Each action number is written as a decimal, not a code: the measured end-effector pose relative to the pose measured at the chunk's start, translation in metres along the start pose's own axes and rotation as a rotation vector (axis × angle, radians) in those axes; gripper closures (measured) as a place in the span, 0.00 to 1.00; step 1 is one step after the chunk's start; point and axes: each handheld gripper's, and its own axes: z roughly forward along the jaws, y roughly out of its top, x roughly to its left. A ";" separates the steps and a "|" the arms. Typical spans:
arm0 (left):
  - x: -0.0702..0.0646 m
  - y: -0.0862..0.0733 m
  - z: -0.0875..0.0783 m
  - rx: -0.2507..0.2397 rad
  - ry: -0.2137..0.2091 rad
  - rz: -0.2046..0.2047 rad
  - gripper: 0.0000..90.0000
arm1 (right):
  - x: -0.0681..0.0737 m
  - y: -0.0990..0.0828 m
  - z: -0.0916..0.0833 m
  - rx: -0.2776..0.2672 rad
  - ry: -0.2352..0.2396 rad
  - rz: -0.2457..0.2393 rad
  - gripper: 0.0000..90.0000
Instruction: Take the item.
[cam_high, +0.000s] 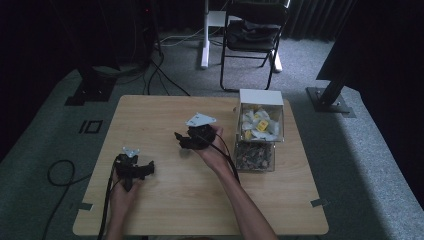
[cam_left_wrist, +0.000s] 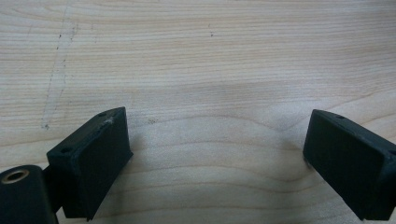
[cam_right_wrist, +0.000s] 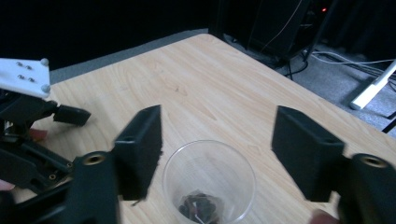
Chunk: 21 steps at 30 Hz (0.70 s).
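A clear plastic cup (cam_right_wrist: 208, 179) stands on the wooden table (cam_right_wrist: 201, 93) with a small dark clump at its bottom. My right gripper (cam_right_wrist: 217, 135) is open just above it. Its jaws stand wide on either side of the cup's rim, and the pads do not press on it. In the high view the right gripper (cam_high: 192, 137) is held near the table's middle. My left gripper (cam_high: 134, 170) rests low at the front left. It is open (cam_left_wrist: 215, 140) over bare wood, with nothing between its jaws. The left gripper (cam_right_wrist: 28, 112), with its white plate, also appears in the right gripper view.
A clear two-part box (cam_high: 260, 97) with a raised white lid stands at the table's right. White and yellow packets (cam_high: 260, 125) fill its far part and dark brownish pieces (cam_high: 254, 156) its near part. A folding chair (cam_high: 252, 35), stands and floor cables lie beyond the table.
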 end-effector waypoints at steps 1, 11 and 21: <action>0.000 0.000 0.000 0.000 0.000 0.000 0.09 | 0.001 0.000 0.000 0.002 -0.002 -0.003 0.34; 0.000 0.000 0.000 0.000 0.000 0.000 0.09 | -0.001 -0.003 -0.002 0.003 0.005 0.019 0.32; 0.000 0.000 0.000 0.000 0.000 0.001 0.09 | -0.003 -0.011 -0.023 -0.012 0.024 0.030 0.33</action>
